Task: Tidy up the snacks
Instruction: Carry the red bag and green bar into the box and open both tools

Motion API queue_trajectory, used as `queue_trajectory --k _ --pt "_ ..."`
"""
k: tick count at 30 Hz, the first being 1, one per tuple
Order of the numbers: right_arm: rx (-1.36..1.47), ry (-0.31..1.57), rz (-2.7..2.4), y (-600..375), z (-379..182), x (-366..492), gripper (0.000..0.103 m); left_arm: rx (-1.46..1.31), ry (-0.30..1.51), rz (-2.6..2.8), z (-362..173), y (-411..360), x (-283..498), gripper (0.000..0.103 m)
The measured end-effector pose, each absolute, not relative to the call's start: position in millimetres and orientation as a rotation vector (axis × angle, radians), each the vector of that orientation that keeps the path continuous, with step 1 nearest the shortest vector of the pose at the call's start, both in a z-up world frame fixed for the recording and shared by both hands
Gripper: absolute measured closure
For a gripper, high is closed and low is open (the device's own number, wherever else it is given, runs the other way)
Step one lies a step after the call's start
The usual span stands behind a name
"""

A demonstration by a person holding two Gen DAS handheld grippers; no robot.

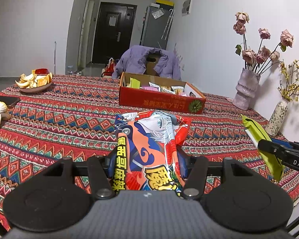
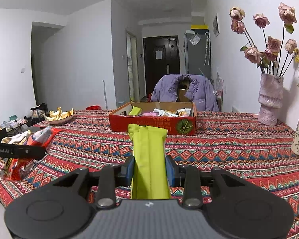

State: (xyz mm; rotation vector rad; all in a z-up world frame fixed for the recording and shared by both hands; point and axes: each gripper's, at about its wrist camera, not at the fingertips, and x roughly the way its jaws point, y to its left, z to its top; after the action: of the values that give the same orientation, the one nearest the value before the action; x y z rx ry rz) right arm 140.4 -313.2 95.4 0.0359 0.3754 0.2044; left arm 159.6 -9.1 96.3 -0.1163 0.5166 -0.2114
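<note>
Left wrist: I am clamping left gripper (image 1: pixel 147 159) on red packet (image 1: pixel 152 139), right gripper (image 2: pixel 149 168) on green packet (image 2: pixel 149 159); box (image 1: pixel 161 99) at 12 o'clock, apart. Carrying; next, over box, release.

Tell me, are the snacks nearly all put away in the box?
Nearly. The red box already holds several packets. In hand: the left gripper grips a red cartoon snack bag, and the right gripper grips a green packet, both above the tablecloth. Left: drop these two in. No other loose snacks show on the cloth.
</note>
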Motion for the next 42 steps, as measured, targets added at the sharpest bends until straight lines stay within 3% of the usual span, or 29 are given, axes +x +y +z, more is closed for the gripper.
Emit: queue_trajectory --k 20,32,42 --pt "-0.013 0.332 0.166 -334.9 135.5 256.7 0.071 -0.047 0.456 -0.273 142.3 -27.5 279.7 0.046" --pt "0.017 0.359 0.229 -347.7 151.5 408.8 0.071 -0.092 0.511 -0.321 156.8 -61.3 443.0 0.046" --pt "0.039 0.509 0.233 -342.3 112.5 566.8 0.071 -0.145 0.695 -0.284 122.8 -112.4 609.2 0.046"
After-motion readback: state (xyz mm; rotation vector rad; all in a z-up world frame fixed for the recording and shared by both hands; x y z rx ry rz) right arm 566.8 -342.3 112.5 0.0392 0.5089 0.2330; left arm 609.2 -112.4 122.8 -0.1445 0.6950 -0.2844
